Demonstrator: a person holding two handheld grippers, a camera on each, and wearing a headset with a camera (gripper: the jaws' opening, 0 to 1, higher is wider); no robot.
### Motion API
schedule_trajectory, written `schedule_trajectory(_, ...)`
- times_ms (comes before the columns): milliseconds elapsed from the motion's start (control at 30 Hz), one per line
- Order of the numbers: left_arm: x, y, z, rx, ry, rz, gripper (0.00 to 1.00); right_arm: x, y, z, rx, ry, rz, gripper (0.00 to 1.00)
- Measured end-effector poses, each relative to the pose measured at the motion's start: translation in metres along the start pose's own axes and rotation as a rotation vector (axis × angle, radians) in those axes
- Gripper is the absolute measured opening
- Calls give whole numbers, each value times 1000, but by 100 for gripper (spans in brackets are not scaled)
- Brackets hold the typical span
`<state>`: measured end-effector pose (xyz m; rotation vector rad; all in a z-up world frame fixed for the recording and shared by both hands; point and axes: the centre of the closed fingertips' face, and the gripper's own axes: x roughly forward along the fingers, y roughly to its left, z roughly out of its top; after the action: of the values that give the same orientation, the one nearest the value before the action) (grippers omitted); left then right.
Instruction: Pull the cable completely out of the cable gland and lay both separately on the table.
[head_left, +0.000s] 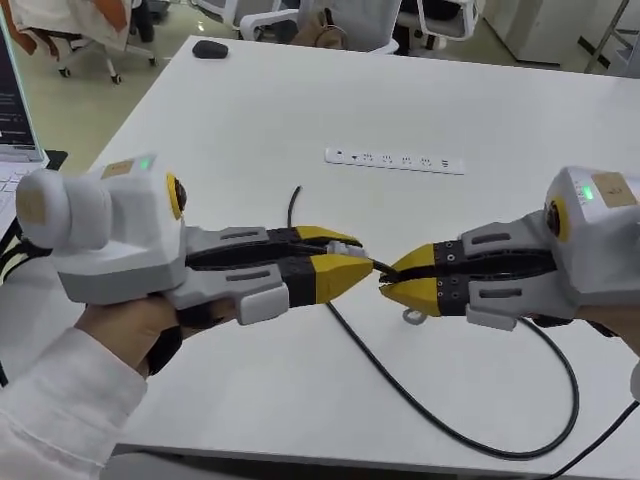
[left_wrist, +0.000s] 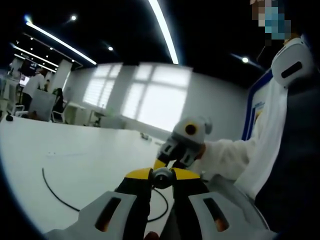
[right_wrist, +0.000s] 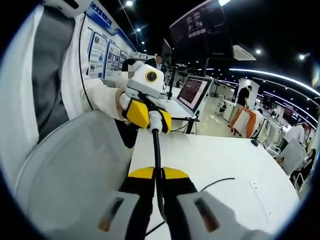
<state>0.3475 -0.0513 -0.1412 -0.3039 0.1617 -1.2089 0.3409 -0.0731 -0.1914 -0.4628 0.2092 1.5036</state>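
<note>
Though the cable gland is white, its looping cable is black.

Table: left gripper enters from the near left, right gripper from the near right. Their tips almost meet above the near middle. Cable gland sits clamped between the left gripper's jaws. Cable runs from it into the right gripper's closed jaws. The rest of the cable lies on the table, looping near and right under the right gripper, with one run reaching back behind the left. Power strip lies farther back, centre. Mouse sits at the far left corner.
</note>
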Motion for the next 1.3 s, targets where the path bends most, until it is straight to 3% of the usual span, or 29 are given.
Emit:
schedule_trajectory(667,-5,9,-7,-27,-12,25,17,-23,-10,-66,117,117,-44,3)
schedule_trajectory(767,-5,11,-9,-30,-7,30,17,-22,-12,-79,136,153,-57,3)
schedule_trajectory(967,-2,11,-15,-23,21,35,17,-5,-14,-101,164,200,-50,4)
schedule_trajectory(1300,-5,17,-13,-38,9,58,17,39,-22,-133,228,255,-40,5)
